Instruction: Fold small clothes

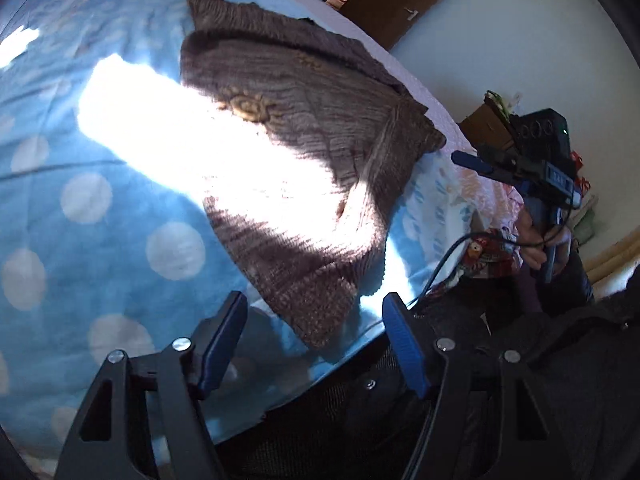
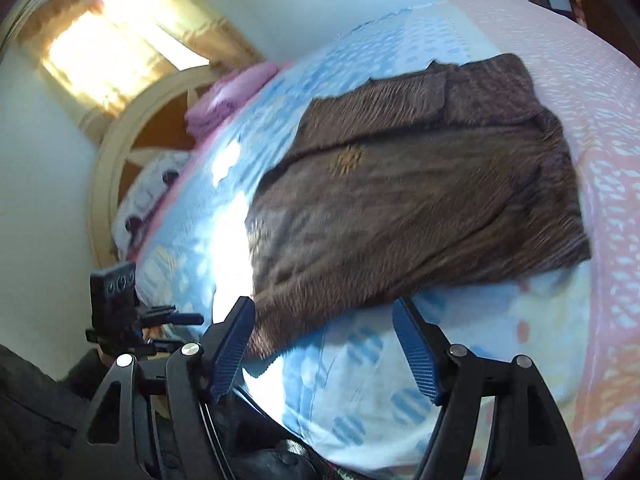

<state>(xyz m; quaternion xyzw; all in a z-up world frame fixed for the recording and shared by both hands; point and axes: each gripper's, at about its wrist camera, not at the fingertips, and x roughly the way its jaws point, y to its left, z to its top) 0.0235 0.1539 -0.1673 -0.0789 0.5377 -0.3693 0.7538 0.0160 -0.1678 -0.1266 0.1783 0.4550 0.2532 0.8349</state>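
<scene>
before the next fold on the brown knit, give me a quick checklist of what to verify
1. Left gripper open and empty: ok.
2. Right gripper open and empty: ok.
3. Brown knit garment lying flat on the bedspread, one part already folded over: ok.
4. Near edge of the garment within the grippers' line of approach: ok, it lies just ahead of both.
5. Cable clear of the garment: ok, it hangs off the bed's side.
6. Folded edges aligned: cannot tell, sun glare and blur hide them.

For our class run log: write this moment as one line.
task: fold small clothes | brown knit garment: on bed, partly folded | left gripper: open, empty | right gripper: open, empty
</scene>
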